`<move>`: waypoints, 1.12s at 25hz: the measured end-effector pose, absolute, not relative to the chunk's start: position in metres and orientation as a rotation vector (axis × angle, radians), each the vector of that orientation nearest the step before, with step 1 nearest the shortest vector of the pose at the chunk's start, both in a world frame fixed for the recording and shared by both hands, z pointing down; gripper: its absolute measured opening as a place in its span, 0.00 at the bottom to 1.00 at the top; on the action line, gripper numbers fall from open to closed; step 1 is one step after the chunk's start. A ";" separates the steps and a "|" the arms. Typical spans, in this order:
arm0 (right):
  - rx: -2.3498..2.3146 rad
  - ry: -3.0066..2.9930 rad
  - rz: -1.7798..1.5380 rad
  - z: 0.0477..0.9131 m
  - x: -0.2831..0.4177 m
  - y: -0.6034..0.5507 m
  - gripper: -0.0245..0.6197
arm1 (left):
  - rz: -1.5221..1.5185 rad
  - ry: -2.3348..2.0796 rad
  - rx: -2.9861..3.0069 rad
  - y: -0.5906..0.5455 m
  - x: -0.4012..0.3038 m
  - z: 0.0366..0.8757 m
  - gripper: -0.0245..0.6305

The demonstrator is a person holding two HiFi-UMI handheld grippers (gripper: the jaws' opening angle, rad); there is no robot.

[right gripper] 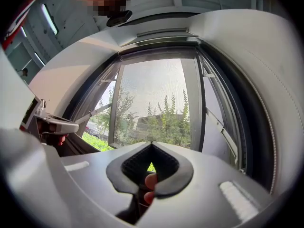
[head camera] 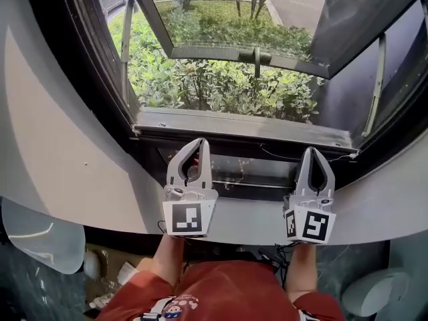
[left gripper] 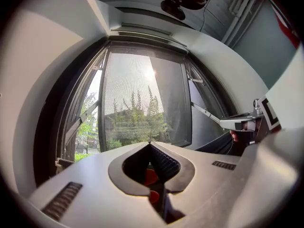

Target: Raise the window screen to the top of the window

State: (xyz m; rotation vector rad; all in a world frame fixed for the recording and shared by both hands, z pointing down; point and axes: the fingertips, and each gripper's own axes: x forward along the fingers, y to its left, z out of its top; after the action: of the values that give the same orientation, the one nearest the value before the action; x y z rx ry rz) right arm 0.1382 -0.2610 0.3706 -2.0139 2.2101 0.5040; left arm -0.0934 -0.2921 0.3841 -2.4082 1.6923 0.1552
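Left gripper [head camera: 200, 142] and right gripper [head camera: 313, 151] both have jaws pressed together, pinching nothing, tips just short of the window sill [head camera: 241, 127]. The window screen [head camera: 244, 181] appears unraised, its rail just below that sill. Risk: uneven lifting skews the rail; closed tips slip off. No legible writing; marker squares only.
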 end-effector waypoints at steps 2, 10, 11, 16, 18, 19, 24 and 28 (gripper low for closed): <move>-2.011 2.213 0.504 0.372 0.141 -0.264 0.05 | 0.147 1.688 -2.410 -0.295 -0.090 0.385 0.04; -1.872 2.445 0.586 0.383 0.126 -0.272 0.05 | -0.024 1.614 -2.354 -0.305 -0.075 0.391 0.05; -1.863 2.473 0.607 0.386 0.124 -0.273 0.05 | -0.067 1.588 -2.347 -0.305 -0.072 0.393 0.05; -1.703 2.656 0.665 0.396 0.103 -0.270 0.05 | -0.271 1.444 -2.298 -0.307 -0.059 0.407 0.06; -1.676 2.726 0.714 0.403 0.099 -0.272 0.06 | -0.347 1.389 -2.247 -0.308 -0.057 0.413 0.09; -1.676 2.761 0.731 0.408 0.098 -0.273 0.07 | -0.388 1.359 -2.218 -0.309 -0.057 0.417 0.11; -1.731 2.911 0.925 0.430 0.105 -0.278 0.15 | -0.646 1.172 -2.102 -0.314 -0.053 0.438 0.17; -1.694 3.044 1.229 0.448 0.105 -0.282 0.20 | -0.783 1.061 -2.024 -0.318 -0.050 0.450 0.21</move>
State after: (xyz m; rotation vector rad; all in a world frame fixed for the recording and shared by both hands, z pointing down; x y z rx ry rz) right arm 0.1047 -0.2823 0.4485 -1.6936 3.0437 1.2291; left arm -0.0503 -0.3177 0.4504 -2.0240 1.0609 -0.7830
